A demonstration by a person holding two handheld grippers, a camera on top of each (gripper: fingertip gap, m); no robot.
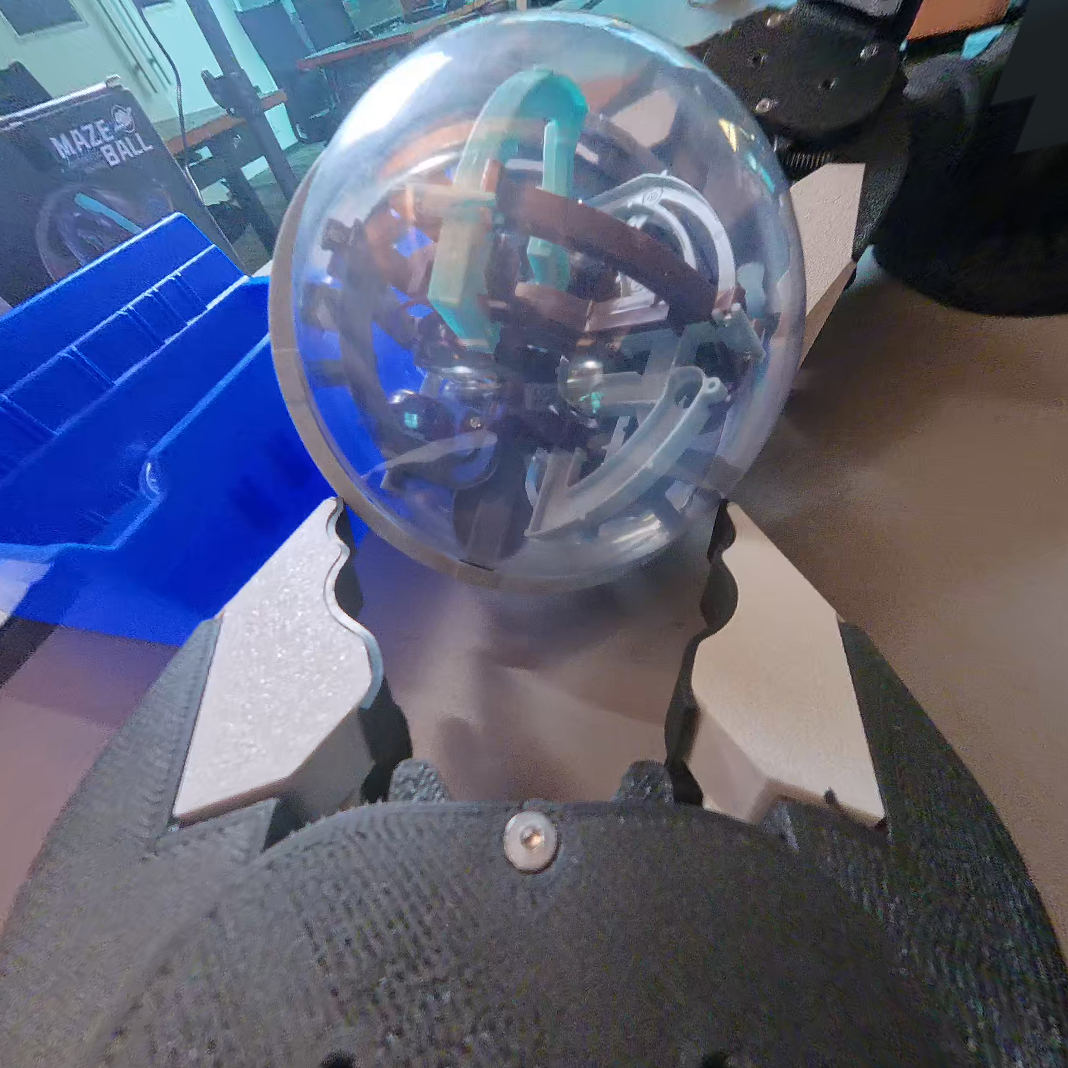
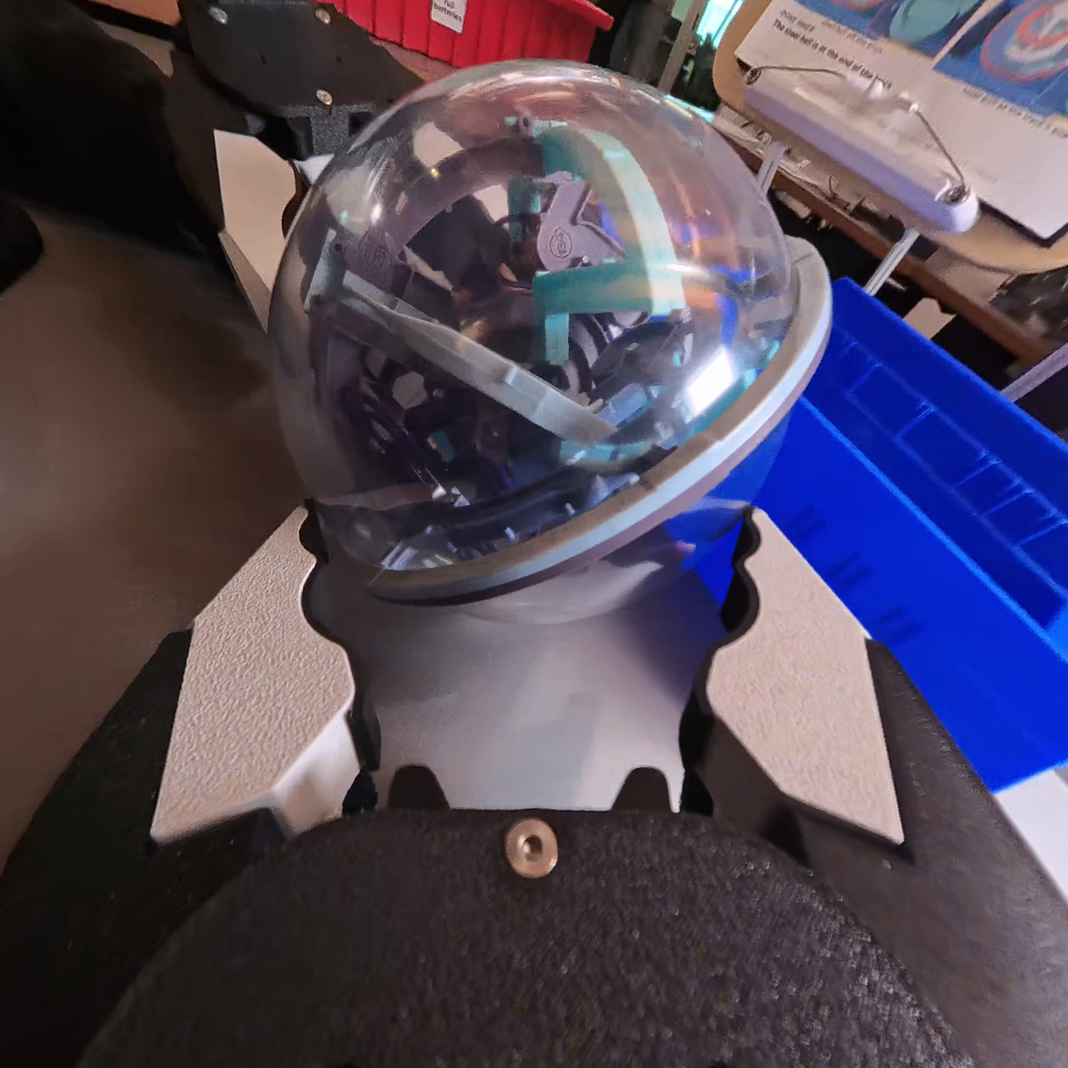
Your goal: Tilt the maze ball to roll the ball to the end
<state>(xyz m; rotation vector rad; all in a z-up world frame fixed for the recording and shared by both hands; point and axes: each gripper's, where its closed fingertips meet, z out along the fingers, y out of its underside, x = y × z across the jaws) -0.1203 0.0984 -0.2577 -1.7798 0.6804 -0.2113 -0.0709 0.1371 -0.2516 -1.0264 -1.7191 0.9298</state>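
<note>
One maze ball [image 1: 537,300]; two tools [image 1: 529,520] [image 2: 529,531]; one blue bin [image 1: 133,416]; one maze-ball box [image 1: 86,191]; one red bin [image 2: 491,23].

Hard to see: things behind and inside the maze ball

The maze ball [image 1: 537,300] covers the fingertips of the left gripper [image 1: 529,508], and it hides the right gripper's [image 2: 529,520] tips too, so where they touch it is not clear. Inside the maze ball the tracks cross over each other and hide parts behind them. The blue bin [image 1: 133,416] beside the maze ball is cut off by the picture's edge. The dark box [image 1: 86,191] behind that bin is partly hidden.
</note>
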